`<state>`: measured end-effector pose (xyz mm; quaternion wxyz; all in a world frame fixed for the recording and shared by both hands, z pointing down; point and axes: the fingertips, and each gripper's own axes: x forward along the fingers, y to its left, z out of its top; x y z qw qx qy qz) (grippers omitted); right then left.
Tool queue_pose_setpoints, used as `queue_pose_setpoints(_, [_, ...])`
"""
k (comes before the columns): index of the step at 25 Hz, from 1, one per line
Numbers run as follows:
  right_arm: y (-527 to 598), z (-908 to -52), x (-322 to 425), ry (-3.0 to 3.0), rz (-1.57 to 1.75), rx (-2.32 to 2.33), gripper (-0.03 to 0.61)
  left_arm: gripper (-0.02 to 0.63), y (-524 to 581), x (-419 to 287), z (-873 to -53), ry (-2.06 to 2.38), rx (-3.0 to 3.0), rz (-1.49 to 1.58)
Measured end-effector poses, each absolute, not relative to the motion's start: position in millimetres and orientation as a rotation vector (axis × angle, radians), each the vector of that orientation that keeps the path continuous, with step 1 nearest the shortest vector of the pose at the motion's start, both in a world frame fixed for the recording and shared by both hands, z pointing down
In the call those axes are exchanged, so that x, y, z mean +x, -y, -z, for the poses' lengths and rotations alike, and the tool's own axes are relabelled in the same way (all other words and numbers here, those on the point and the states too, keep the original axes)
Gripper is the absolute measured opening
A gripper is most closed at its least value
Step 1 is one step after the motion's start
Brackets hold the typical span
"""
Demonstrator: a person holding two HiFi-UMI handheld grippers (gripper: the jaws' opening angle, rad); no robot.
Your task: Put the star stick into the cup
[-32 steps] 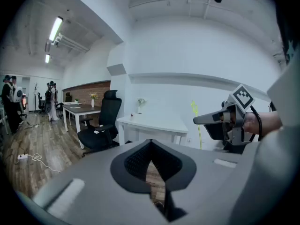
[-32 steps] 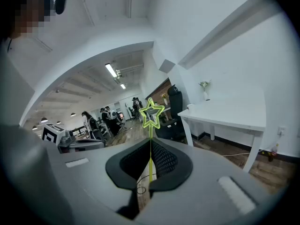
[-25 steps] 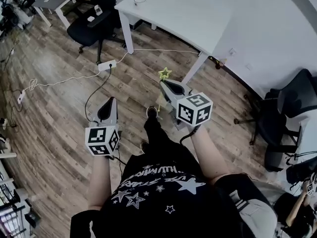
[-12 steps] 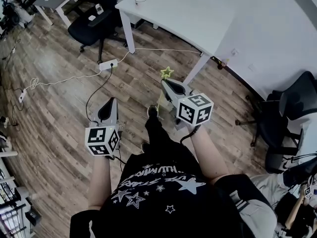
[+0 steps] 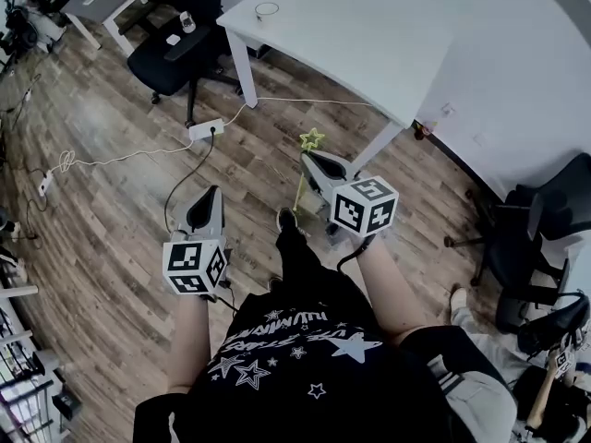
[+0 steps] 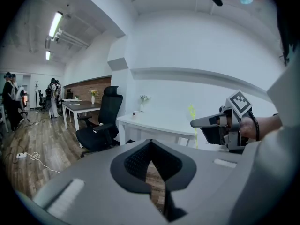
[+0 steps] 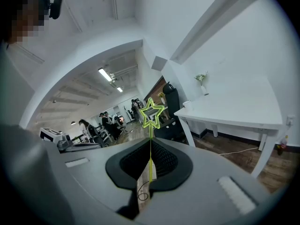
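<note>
A thin yellow-green star stick (image 5: 311, 139) stands upright in my right gripper (image 5: 307, 159), which is shut on its shaft. In the right gripper view the star (image 7: 151, 112) rises above the closed jaws (image 7: 150, 143). The small white cup (image 5: 267, 9) sits near the left end of the white table (image 5: 369, 35), far ahead of both grippers. It also shows in the right gripper view (image 7: 187, 105). My left gripper (image 5: 209, 192) is shut on nothing and held over the wood floor. From the left gripper (image 6: 151, 141) view, the right gripper (image 6: 206, 122) and the stick (image 6: 192, 114) show at the right.
A black office chair (image 5: 175, 49) stands left of the table, with a power strip (image 5: 205, 129) and cables on the floor. Another chair (image 5: 545, 220) stands at the right. A vase of flowers (image 7: 202, 85) is on the table. People stand far off (image 6: 10, 95).
The table and cup have slid lower in the head view, so the person has come closer to them. Both grippers keep their pose, and the stick stays held.
</note>
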<state>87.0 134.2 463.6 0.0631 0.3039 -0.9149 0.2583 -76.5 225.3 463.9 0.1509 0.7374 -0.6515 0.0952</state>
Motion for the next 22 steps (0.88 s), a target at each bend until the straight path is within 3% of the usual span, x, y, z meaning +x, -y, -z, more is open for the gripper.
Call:
queue_pose_setpoints(9, [-17.3,-465.4,45.5,2.755,-0.810,0.901,0.021,0.003,-111.6,-112.3,-462.1,1.864,2.121,-0.296])
queue_pose_setpoints(22, [88.4,-434.4,42.9,2.824,-0.777,0.895,0.021,0.003,-11.1,-125.7,-438.9,1.919,2.146,-0.278])
